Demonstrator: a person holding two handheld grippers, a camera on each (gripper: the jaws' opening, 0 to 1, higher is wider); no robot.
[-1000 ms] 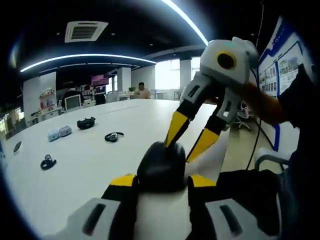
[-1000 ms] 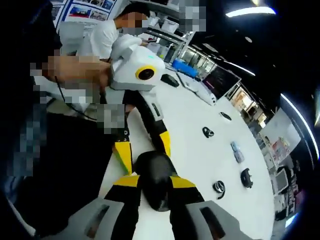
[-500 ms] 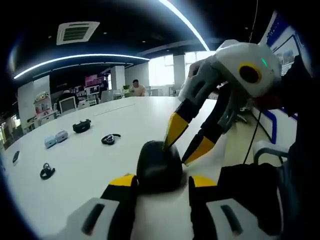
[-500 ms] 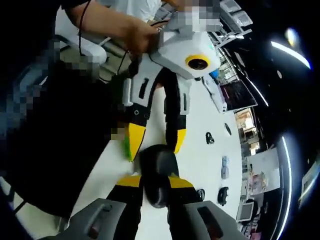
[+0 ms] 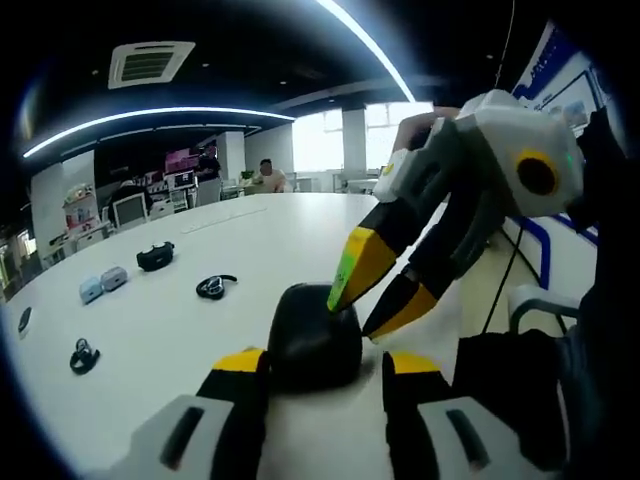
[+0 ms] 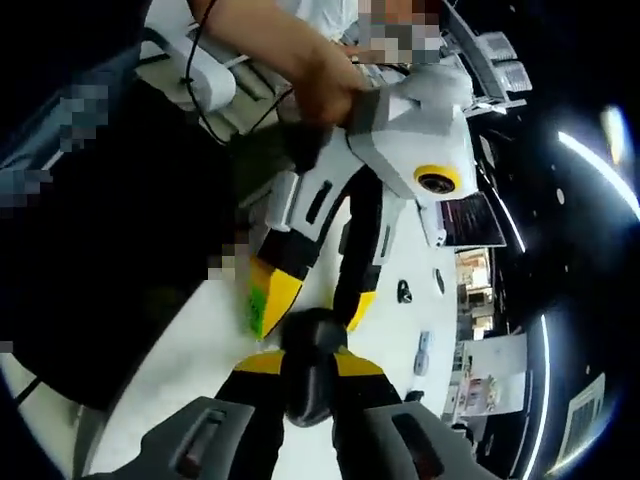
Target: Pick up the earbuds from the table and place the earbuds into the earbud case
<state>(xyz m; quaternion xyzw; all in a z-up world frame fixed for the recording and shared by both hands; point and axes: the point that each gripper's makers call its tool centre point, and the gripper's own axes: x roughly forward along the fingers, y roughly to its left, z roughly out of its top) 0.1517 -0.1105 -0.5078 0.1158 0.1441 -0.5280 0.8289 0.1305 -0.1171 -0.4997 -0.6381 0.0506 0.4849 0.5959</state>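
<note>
- The white desk (image 5: 200, 250) spreads from 9 to 1 o'clock in the left gripper view; well apart on it lie a black headset (image 5: 155, 256), a black earpiece (image 5: 213, 287), two pale blue cases (image 5: 100, 284) and another small black piece (image 5: 81, 355).
- The black earbud case (image 5: 312, 338) sits at 6 o'clock in the left gripper view, clamped between the yellow tips of the left tongs (image 5: 318, 362), closed around it.
- In the right gripper view the same case (image 6: 308, 368) lies between the right tongs (image 6: 304, 362), whose jaws stand narrow beside it; whether they squeeze it cannot be told.
- The right tongs (image 5: 370, 300) also reach in from 2 o'clock in the left gripper view, their upper yellow tip touching the case top.
- No earbud can be made out; any in the case or jaws is hidden.
- Judged step: working at the case, steadying or seating. The next move likely calls for the left tongs gripping firmly while the right tip presses gently.
</note>
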